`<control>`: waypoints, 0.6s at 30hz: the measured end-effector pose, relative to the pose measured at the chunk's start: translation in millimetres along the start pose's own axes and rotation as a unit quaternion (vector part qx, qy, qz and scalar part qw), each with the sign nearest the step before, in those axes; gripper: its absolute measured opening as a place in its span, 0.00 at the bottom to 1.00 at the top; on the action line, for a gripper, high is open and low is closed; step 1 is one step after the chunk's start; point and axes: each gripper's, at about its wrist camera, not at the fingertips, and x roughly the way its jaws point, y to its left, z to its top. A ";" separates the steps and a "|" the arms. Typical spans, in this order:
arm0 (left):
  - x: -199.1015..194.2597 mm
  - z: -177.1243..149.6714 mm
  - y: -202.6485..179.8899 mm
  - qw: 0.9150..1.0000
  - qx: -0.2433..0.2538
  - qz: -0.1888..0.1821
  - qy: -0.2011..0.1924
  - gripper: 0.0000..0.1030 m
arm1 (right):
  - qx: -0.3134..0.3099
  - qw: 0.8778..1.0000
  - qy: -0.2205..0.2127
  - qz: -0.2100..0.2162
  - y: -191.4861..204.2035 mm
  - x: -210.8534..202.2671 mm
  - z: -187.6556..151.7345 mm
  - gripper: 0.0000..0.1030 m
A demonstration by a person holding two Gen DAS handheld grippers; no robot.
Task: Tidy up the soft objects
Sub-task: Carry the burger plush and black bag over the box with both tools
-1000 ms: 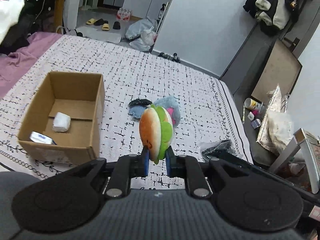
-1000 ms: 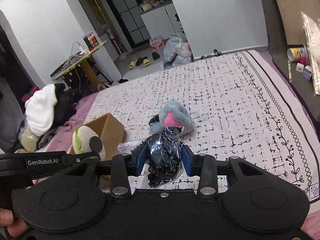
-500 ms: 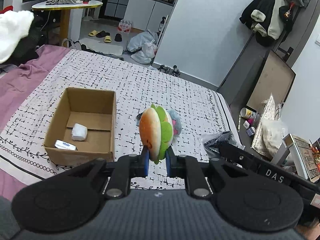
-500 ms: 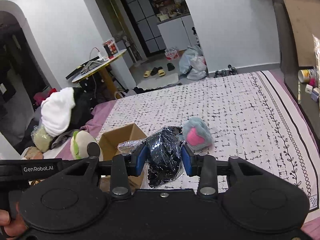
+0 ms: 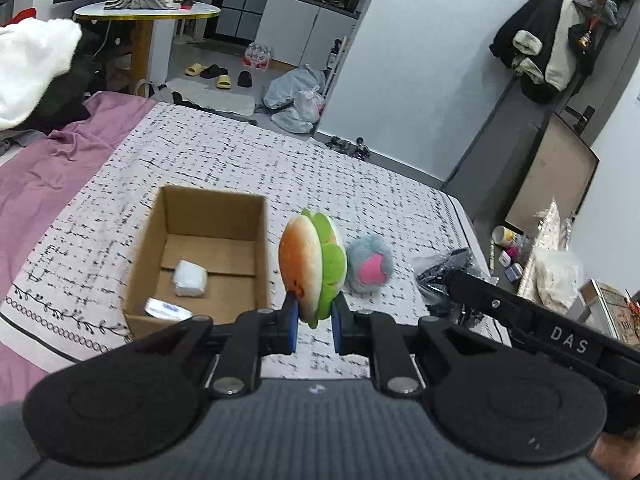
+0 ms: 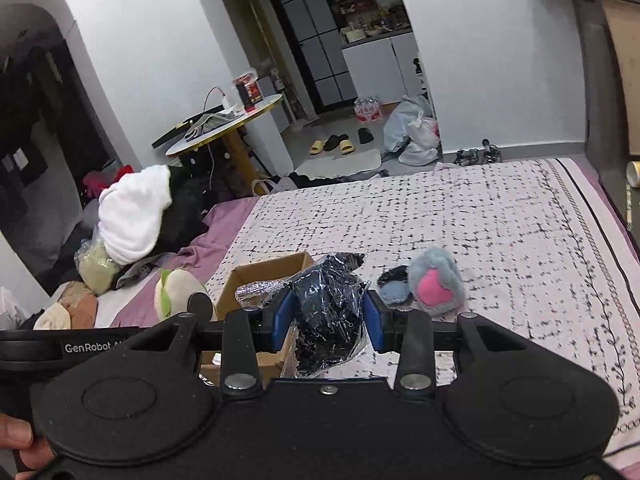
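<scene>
My left gripper (image 5: 314, 326) is shut on a plush hamburger (image 5: 312, 266), held upright above the bed just right of an open cardboard box (image 5: 200, 256). The box holds a white packet (image 5: 190, 278) and a small wrapped item (image 5: 166, 309). My right gripper (image 6: 328, 326) is shut on a black item in a clear plastic bag (image 6: 328, 316), above the bed beside the box (image 6: 264, 274). A grey plush with a pink heart (image 5: 369, 266) lies on the bed; it also shows in the right wrist view (image 6: 436, 286) next to small dark and blue pieces (image 6: 394, 286).
The bed has a white patterned cover (image 5: 240, 160) and a purple sheet (image 5: 48, 168) on the left. A pile of clothes and plush items (image 6: 128, 216) lies at the left. A shelf with small items (image 5: 532, 256) is beyond the bed's right edge.
Both grippers have risen and pulled back from the bed, still holding their items. The box and the grey plush now look smaller and lower in view.
</scene>
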 end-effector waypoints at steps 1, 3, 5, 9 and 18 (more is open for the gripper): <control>2.2 2.0 4.9 1.000 -0.002 0.000 0.000 0.15 | -0.004 1.000 0.001 0.001 4.0 3.5 1.3 0.37; 7.3 5.2 15.0 1.000 -0.008 0.003 0.000 0.15 | -0.010 1.000 0.004 0.003 9.6 11.0 3.3 0.37; 13.6 8.6 24.6 1.000 -0.016 0.007 0.004 0.15 | -0.015 1.000 0.007 0.004 14.7 19.6 5.7 0.37; 28.2 13.9 44.3 0.999 -0.031 0.009 0.015 0.15 | -0.017 1.000 0.019 0.008 23.2 37.1 8.8 0.37; 81.5 10.5 72.6 0.996 -0.068 0.010 0.062 0.15 | -0.015 0.999 0.044 0.012 30.7 80.0 8.8 0.37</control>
